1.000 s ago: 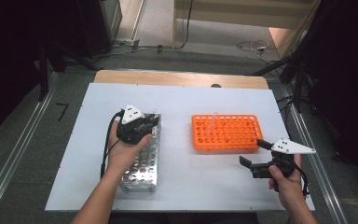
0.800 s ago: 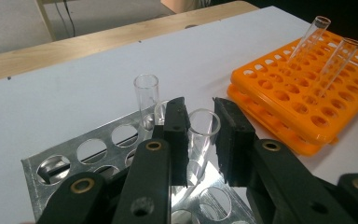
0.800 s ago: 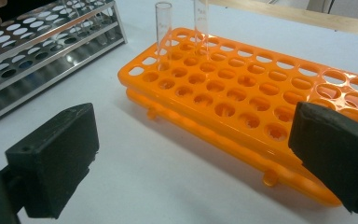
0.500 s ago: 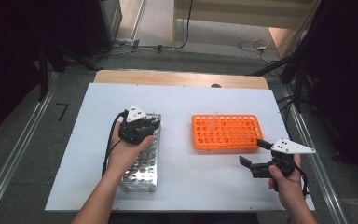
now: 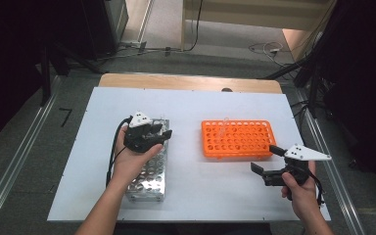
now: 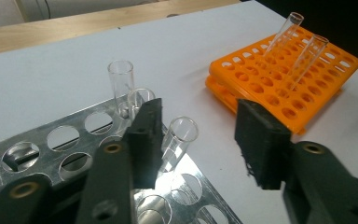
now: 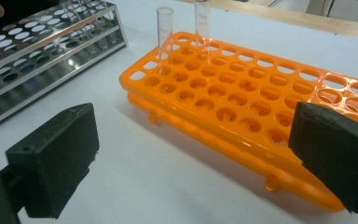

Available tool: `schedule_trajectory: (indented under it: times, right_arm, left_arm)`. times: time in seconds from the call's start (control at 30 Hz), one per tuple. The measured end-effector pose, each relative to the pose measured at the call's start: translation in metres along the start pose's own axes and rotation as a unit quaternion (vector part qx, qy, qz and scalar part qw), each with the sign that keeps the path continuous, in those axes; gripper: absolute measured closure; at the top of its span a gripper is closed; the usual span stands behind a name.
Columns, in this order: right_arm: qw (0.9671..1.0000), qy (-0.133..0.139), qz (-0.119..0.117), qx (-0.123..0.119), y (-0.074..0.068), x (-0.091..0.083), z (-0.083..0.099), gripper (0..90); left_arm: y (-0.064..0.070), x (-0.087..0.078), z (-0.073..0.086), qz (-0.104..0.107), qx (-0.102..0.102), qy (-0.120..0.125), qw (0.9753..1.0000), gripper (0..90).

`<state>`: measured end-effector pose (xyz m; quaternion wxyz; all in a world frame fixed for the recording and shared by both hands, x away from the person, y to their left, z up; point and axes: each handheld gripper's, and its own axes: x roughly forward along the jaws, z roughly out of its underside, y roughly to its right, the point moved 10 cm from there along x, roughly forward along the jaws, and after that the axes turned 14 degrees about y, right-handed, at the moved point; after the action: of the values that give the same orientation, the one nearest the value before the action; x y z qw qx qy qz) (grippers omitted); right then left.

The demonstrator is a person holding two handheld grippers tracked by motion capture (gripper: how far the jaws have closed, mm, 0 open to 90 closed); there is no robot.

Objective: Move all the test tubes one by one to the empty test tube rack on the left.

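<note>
The metal rack [image 6: 70,140] held three glass tubes at its far end; the orange rack [image 7: 242,100] held two. The left gripper [image 6: 196,135] hung over the metal rack with jaws wide apart, gripping nothing. The nearest tube [image 6: 179,140] stood between them, just beside one jaw, tilted, mouth up. The right gripper [image 5: 264,164] hovered near the orange rack's front edge, jaws wide apart and empty. Both orange-rack tubes [image 7: 164,39] stood upright, mouths up.
</note>
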<state>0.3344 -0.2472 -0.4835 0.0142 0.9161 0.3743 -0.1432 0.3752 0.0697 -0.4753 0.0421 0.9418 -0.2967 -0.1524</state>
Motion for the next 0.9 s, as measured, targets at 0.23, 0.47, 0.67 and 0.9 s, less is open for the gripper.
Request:
schedule_trajectory:
  times: [0.23, 0.47, 0.67, 0.9]
  right_arm:
    - [1.0, 0.007, 0.0, -0.001, -0.002, 0.003, -0.008, 0.8]
    - [0.9999, 0.01, -0.004, -0.002, -0.005, 0.013, -0.019, 1.5]
    - [0.9999, 0.005, -0.014, 0.0, -0.009, 0.026, -0.025, 2.1]
    - [0.9995, -0.007, -0.032, -0.001, -0.02, 0.049, -0.029, 2.8]
  left_arm:
    - [0.004, -0.011, -0.008, 0.011, -0.012, 0.027, 0.9995, 30.7]
    - [0.013, -0.022, -0.012, 0.032, -0.019, 0.044, 0.9983, 15.5]
    - [0.019, -0.027, -0.01, 0.049, -0.023, 0.047, 0.9974, 2.4]
    - [0.02, -0.035, -0.014, 0.057, -0.031, 0.061, 0.9961, 0.0]
